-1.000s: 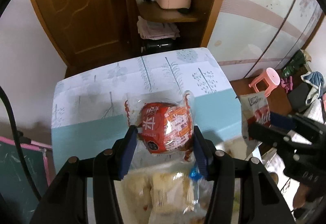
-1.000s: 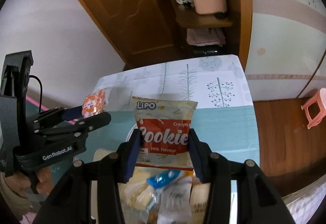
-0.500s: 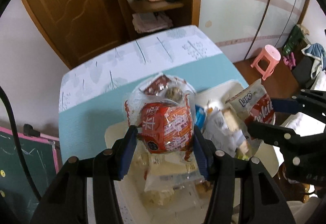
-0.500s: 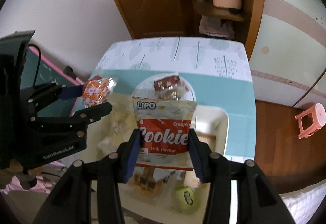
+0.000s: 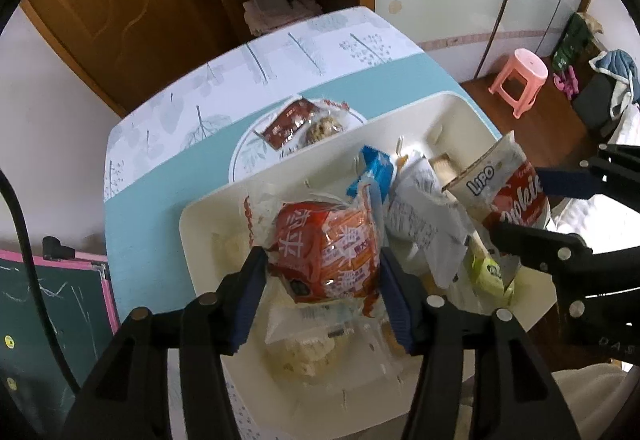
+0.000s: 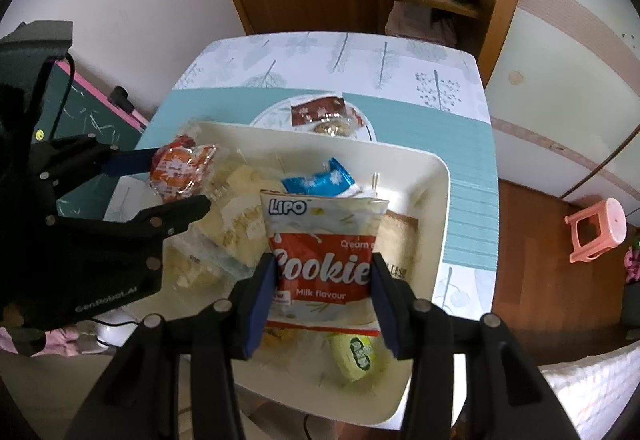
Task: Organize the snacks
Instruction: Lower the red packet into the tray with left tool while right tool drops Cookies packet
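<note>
My left gripper (image 5: 322,268) is shut on an orange-red snack packet (image 5: 326,248) and holds it above the left part of a cream tray (image 5: 192,224) full of wrapped snacks. My right gripper (image 6: 322,276) is shut on a red and white Lipo cookie bag (image 6: 322,252), held above the tray's (image 6: 438,207) near right part. Each gripper shows in the other view: the left gripper (image 6: 176,183) with its packet (image 6: 176,169), the right gripper (image 5: 516,207) with its bag (image 5: 506,191). A round plate (image 5: 244,159) beyond the tray holds a brown packet (image 5: 286,121).
The tray holds a blue wrapper (image 6: 320,181), a green packet (image 6: 358,354) and pale cakes (image 6: 236,228). The table (image 6: 468,175) has a teal and white cloth. A pink stool (image 6: 596,232) stands on the floor at right. A wooden shelf and door lie beyond. A chalkboard (image 5: 48,320) is left.
Both grippers have pulled back and risen with their packets still held. The tray and the plate, which were mostly out of view, now show in full below them.
</note>
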Motion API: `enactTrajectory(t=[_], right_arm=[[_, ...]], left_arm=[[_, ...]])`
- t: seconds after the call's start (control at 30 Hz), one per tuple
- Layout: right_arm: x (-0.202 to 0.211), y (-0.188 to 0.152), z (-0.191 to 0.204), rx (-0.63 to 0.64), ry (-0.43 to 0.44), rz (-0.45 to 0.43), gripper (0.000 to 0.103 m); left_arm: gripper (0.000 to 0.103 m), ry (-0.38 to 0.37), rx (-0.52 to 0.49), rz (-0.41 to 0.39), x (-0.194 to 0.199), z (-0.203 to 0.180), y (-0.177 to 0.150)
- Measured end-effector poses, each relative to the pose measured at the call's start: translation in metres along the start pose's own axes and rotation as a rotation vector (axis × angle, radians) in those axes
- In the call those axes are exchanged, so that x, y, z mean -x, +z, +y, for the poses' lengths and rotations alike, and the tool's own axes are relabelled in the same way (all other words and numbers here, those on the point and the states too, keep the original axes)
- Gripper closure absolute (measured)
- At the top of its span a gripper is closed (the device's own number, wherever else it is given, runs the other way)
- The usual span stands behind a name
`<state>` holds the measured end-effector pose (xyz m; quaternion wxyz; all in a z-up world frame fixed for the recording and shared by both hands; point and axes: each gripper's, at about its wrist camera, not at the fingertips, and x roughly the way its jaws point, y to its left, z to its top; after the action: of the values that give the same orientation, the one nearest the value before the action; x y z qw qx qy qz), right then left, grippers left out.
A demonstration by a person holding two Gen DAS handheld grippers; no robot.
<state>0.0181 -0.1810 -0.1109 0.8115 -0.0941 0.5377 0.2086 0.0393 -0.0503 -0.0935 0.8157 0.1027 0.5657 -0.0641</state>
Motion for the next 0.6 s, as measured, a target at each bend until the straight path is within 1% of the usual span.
enactTrajectory(t=[0.07, 0.13, 0.17, 0.2, 0.23, 0.27, 0.3, 0.6], right_arm=[[-0.001, -0.001, 0.001, 0.009, -0.012, 0.006, 0.056], [-0.001, -0.002, 0.002, 0.009, -0.017, 0.015, 0.054], [-0.001, -0.003, 0.002, 0.008, -0.019, 0.017, 0.049], [-0.001, -0.003, 0.002, 0.007, -0.022, 0.019, 0.045], [-0.001, -0.004, 0.002, 0.004, -0.026, 0.019, 0.037], [0.000, -0.004, 0.001, 0.000, -0.028, 0.014, 0.032], [0.001, -0.004, 0.001, -0.003, -0.028, 0.011, 0.030], [0.011, -0.002, 0.004, -0.003, -0.035, -0.014, 0.029]], left_arm=[[0.044, -0.013, 0.005, 0.015, -0.001, 0.000, -0.002], [0.031, -0.027, 0.007, 0.025, -0.002, 0.000, -0.005], [0.019, -0.036, 0.008, 0.025, -0.002, 0.001, -0.005], [0.017, -0.033, 0.009, 0.021, -0.001, 0.001, -0.006], [0.017, -0.028, 0.006, 0.018, 0.000, 0.001, -0.006], [0.015, -0.028, 0.006, 0.019, 0.000, 0.002, -0.007], [0.014, -0.027, 0.008, 0.021, 0.000, 0.002, -0.007], [0.013, 0.002, 0.032, 0.012, 0.005, 0.010, -0.010]])
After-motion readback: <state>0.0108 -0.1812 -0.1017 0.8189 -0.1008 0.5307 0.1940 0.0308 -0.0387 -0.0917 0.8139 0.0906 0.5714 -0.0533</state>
